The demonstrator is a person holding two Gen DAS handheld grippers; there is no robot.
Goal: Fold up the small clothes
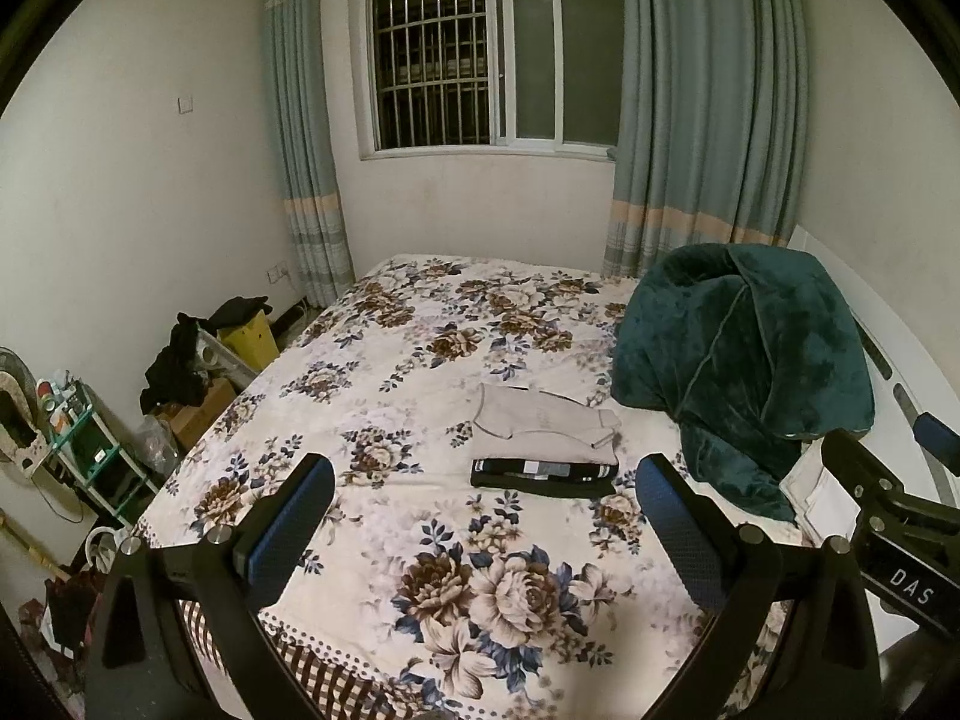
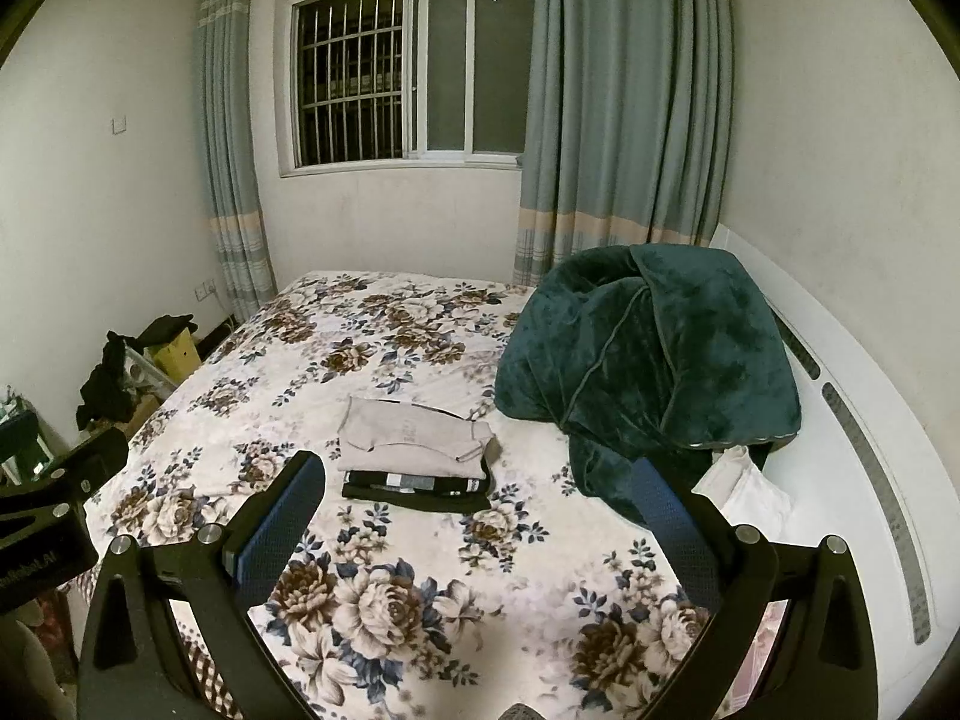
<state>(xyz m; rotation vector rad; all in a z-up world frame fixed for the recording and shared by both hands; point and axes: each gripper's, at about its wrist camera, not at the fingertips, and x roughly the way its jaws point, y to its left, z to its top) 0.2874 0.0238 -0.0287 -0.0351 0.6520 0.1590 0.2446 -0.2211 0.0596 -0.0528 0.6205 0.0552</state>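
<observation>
Two folded garments lie near the middle of a bed covered with a white floral-print bedspread [image 1: 384, 360]. The beige folded garment [image 1: 549, 427] sits flat with a sleeve or collar edge turned over on top. A black folded garment with white and grey printed bands [image 1: 543, 475] lies just beside it on the near side, and the two touch along their long edges; in the right wrist view the beige garment [image 2: 414, 435] partly overlaps the black one [image 2: 420, 487].

The left tongs [image 1: 486, 516] hover above the near part of the bed with their blue-padded fingers [image 1: 288, 531] wide apart and nothing between them. The right tongs [image 2: 480, 516] hang beside them at about the same height, also spread wide and holding nothing. Both sit short of the garments without touching them.

A rumpled dark green plush blanket [image 1: 744, 360] is heaped at the right side of the bed, near the garments but apart from them, with a white pillow [image 2: 750, 489] poking out beneath it.
</observation>
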